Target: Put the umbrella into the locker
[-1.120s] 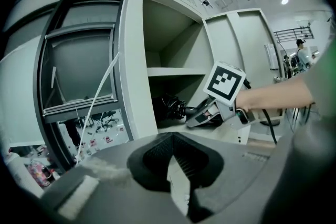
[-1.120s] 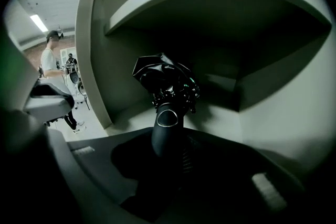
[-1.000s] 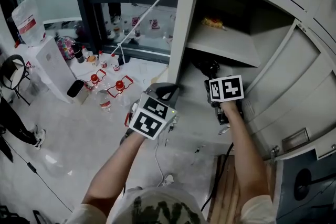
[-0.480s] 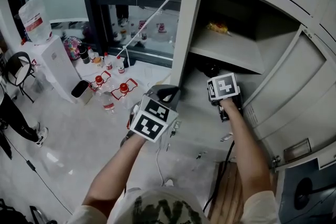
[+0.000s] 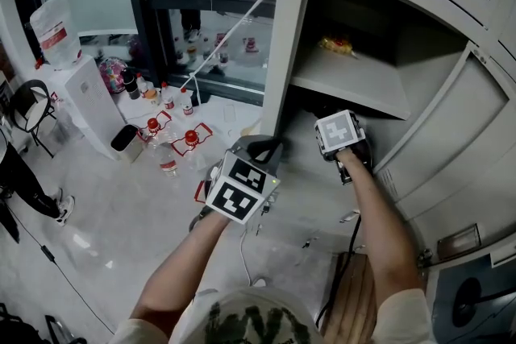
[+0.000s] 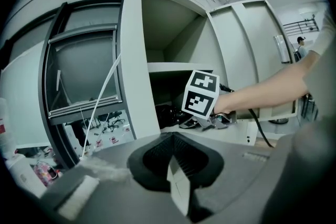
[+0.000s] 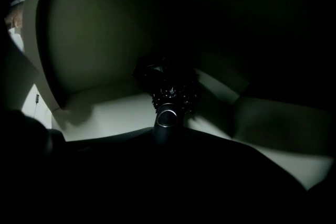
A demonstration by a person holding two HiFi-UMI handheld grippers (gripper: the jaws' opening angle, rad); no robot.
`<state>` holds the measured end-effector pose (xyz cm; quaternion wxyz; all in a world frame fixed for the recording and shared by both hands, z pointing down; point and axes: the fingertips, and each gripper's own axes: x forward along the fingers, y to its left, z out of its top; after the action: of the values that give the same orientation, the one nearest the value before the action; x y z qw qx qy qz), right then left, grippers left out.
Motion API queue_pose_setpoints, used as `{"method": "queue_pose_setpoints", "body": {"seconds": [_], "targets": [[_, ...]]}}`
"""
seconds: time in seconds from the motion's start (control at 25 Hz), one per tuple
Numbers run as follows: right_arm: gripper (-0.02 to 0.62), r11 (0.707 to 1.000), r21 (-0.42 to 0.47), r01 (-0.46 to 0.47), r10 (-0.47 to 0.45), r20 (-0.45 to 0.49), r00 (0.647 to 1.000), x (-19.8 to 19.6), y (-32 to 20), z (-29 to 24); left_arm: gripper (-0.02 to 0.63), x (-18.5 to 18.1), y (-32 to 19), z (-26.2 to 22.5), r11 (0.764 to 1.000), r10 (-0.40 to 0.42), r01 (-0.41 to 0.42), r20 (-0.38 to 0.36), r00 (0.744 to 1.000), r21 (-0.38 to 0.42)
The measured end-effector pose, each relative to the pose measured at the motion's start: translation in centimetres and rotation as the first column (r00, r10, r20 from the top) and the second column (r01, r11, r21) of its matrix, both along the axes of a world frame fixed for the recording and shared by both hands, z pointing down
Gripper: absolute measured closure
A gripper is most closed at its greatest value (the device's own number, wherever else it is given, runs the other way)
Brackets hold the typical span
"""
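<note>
In the head view, the left gripper [image 5: 260,147] is held outside the open locker [image 5: 282,52], just in front of its left wall. The right gripper [image 5: 334,125] is reached into the lower compartment, under the shelf [image 5: 355,80].

In the left gripper view, the left gripper's [image 6: 176,165] jaws are seen together, with nothing between them. The right gripper [image 6: 207,120] is seen at the compartment's mouth.

In the right gripper view, the right gripper's [image 7: 167,134] jaws are clamped on the handle of the umbrella [image 7: 168,93]. Its folded black canopy is laid on the floor [image 7: 105,107] of the compartment, towards the dark back.
</note>
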<state>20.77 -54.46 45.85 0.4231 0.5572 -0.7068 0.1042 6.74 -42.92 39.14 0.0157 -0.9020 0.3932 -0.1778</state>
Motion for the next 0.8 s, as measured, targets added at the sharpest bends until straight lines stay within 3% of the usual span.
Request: {"method": "queue_pose_setpoints", "body": {"seconds": [0.36, 0.8], "targets": [[0.489, 0.999, 0.027, 0.032, -0.029, -0.108, 0.994, 0.6, -1.8, 0.2, 0.601, 0.3, -0.1, 0.0, 1.000, -0.001, 0.001, 0.003, 1.000, 0.009], [0.479, 0.996, 0.074, 0.045, -0.033, -0.154, 0.987, 0.9, -2.1, 0.3, 0.601, -0.1, 0.1, 0.8, 1.000, -0.011, 0.011, 0.008, 1.000, -0.009]]}}
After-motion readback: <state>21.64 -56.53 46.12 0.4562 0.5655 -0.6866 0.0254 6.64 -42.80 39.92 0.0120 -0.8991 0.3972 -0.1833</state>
